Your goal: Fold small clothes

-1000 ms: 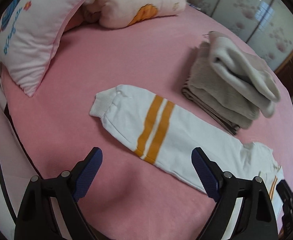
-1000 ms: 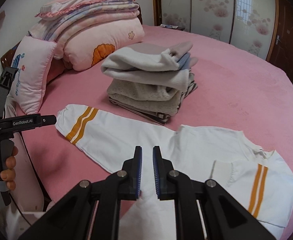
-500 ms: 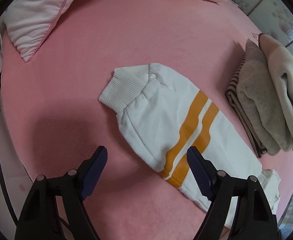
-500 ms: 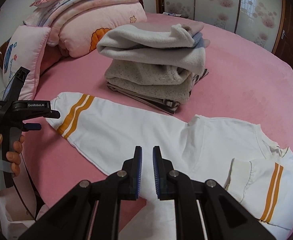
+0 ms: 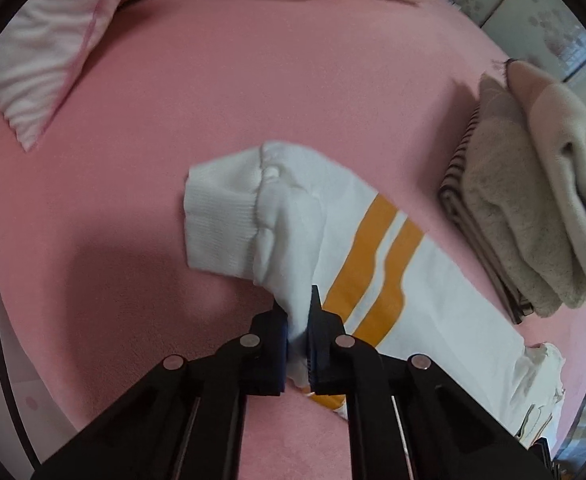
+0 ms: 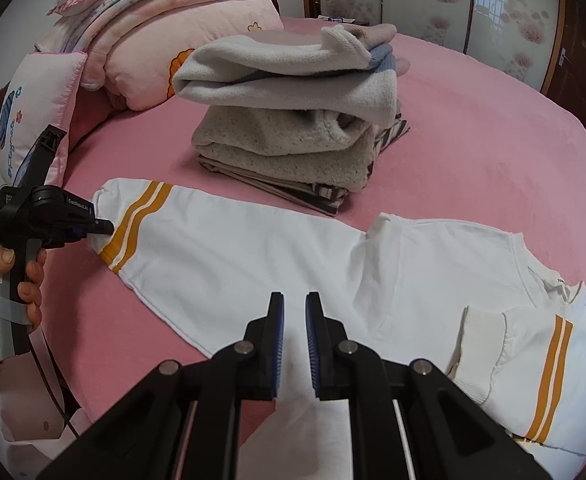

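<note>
A small white sweatshirt [image 6: 413, 264] with orange stripes lies on the pink bed. Its left sleeve [image 5: 373, 248] stretches out flat; the other sleeve [image 6: 533, 360] is folded over the body at the right. My left gripper [image 5: 297, 332] is shut on the sleeve's edge just behind the ribbed cuff [image 5: 221, 224]; it also shows in the right wrist view [image 6: 103, 227]. My right gripper [image 6: 294, 344] hovers over the sweatshirt's lower edge, its jaws nearly closed with a narrow gap and nothing between them.
A stack of folded clothes [image 6: 301, 128] sits behind the sweatshirt, also in the left wrist view [image 5: 533, 216]. Pink pillows [image 6: 33, 112] and folded quilts [image 6: 173, 32] lie at the bed's head. Wardrobe doors [image 6: 433, 0] stand beyond the bed.
My left gripper moved down onto the sleeve near the cuff and closed on its edge. My right gripper moved slightly closer to the sweatshirt, jaws unchanged.
</note>
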### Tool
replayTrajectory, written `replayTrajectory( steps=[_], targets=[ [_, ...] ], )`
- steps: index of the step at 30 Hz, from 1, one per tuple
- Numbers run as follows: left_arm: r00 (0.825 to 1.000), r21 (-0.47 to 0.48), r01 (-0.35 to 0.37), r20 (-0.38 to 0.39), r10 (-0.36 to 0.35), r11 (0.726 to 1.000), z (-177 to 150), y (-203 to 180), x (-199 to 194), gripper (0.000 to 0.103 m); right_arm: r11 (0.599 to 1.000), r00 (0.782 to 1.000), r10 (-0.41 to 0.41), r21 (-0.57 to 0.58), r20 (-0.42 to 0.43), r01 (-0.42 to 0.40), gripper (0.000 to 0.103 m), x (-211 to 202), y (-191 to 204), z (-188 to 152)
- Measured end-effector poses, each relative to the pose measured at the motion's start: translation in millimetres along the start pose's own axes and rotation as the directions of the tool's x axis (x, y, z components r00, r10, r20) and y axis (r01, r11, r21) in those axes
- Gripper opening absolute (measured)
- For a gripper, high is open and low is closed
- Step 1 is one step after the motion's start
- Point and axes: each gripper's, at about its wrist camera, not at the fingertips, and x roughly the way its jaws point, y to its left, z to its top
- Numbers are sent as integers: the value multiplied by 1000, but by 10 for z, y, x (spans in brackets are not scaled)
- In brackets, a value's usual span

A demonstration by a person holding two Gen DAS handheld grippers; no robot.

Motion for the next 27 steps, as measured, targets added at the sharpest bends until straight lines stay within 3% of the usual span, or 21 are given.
replayTrajectory(
  steps=[6,12,18,27],
  targets=[
    [983,124,54,168,-75,991,-214,-386,-561,5,1000,1000,-4,31,8,4,11,-138,-203,-71],
    [938,302,141,265,-225,943,-708,-1050,-1328,5,994,998,-38,100,46,33,11,-455,-627,-177],
    [897,437,238,243,-369,867,-1168,-1845,-1740,5,977,993,-97,197,62,83,11,-772,-1190,-424],
    [838,499,411,123,-531,763,-1890,-3007,-1775,5,936,986,-159,328,58,131,11,-1135,-2049,-922]
  ],
)
